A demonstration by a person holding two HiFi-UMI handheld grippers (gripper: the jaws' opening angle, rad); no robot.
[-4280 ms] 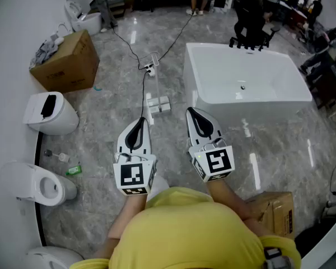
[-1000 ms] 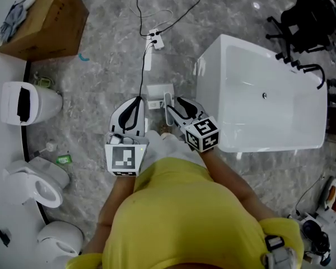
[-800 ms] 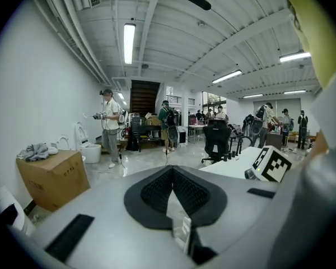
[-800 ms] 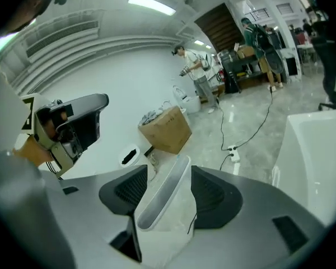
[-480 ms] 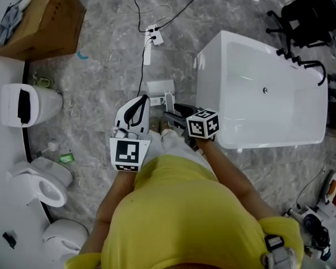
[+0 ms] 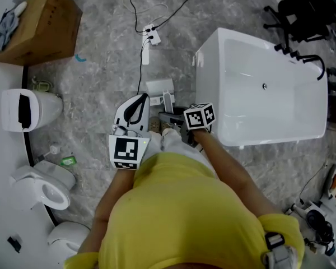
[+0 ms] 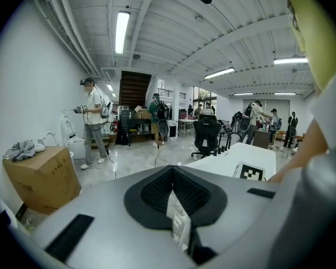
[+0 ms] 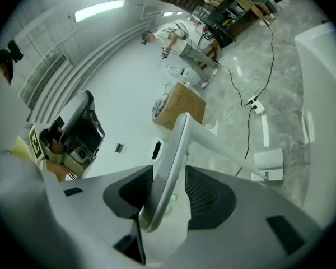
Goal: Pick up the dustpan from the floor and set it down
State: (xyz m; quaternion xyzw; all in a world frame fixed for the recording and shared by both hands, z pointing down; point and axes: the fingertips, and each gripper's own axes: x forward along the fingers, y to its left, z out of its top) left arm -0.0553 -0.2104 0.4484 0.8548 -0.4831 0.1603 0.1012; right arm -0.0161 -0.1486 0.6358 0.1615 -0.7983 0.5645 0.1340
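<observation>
The right tool (image 8: 169,175) has just been closing and now clamps the handle (image 8: 178,139) of the dustpan (image 6: 159,87) near its top end. The dustpan rests on the floor just ahead of and below that tool, beside the bathtub (image 6: 207,94). The left tool (image 6: 138,100) hangs alongside, jaws together, holding nothing. I'd lift straight up with a firm grip, so it doesn't swing into the tub
</observation>
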